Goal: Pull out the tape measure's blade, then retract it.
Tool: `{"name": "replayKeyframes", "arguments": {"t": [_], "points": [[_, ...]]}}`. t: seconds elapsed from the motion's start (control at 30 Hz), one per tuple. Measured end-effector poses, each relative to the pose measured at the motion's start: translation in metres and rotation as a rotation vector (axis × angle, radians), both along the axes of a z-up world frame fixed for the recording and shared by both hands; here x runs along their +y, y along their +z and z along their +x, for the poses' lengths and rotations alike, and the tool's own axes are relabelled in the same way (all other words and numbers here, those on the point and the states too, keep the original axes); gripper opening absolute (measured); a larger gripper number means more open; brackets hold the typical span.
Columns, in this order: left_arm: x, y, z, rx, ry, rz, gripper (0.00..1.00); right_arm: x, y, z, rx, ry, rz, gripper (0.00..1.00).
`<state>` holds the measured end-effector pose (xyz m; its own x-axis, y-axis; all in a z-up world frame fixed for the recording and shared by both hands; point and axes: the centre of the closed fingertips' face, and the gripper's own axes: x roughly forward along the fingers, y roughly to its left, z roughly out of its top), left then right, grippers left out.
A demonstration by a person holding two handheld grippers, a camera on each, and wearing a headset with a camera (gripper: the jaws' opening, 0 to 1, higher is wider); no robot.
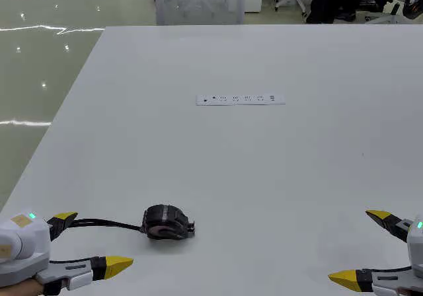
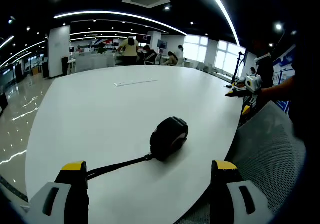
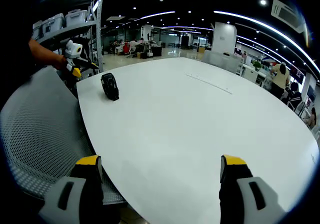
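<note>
Item: tape measure [image 1: 166, 222], black case, on the white worktop [image 1: 264, 170] near its front edge, left of centre. A black strap [image 1: 106, 224] runs from the case leftward along the surface; its far end lies at the upper yellow tip of the left tool [image 1: 92, 240], and contact there cannot be told. Left tool: low at the front left corner in the head view, jaws spread wide, nothing between them, and pointed toward the tape measure. In the left gripper view the case sits ahead between the two jaw tips and apart from both, with the strap trailing toward the left-hand jaw. Right tool [image 1: 360, 246]: low at the front right corner, jaws likewise spread wide with nothing held, well apart from the tape measure. In the right gripper view bare worktop lies between the jaws, with the case far off at upper left beside the other tool. Fixtures: a white socket strip [image 1: 240, 99] set flat in the middle of the worktop; a mesh chair [image 1: 198, 2] at the far end.
</note>
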<state>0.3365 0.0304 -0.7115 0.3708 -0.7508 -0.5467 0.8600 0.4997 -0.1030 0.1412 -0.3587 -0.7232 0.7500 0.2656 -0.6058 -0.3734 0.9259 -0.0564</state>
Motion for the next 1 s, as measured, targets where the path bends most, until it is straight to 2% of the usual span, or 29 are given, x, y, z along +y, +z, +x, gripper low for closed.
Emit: {"name": "replayKeyframes", "arguments": {"t": [0.03, 0.3, 0.43, 1.0], "points": [[0.0, -0.001, -0.0004, -0.004, -0.002, 0.004, 0.99, 0.0002, -0.0007, -0.0008, 0.006, -0.003, 0.004, 1.0], [-0.0031, -0.0024, -0.0054, 0.027, 0.001, -0.004, 1.0, 0.0006, -0.0039, -0.0043, 0.016, -0.008, 0.01, 1.0], [-0.0045, -0.002, -0.0057, 0.026, -0.005, -0.002, 1.0, 0.0009, -0.0065, -0.0051, 0.029, -0.012, 0.016, 1.0], [-0.0037, -0.0004, -0.0004, 0.02, 0.002, 0.003, 1.0, 0.0008, -0.0071, -0.0034, 0.029, -0.004, 0.008, 1.0]]}}
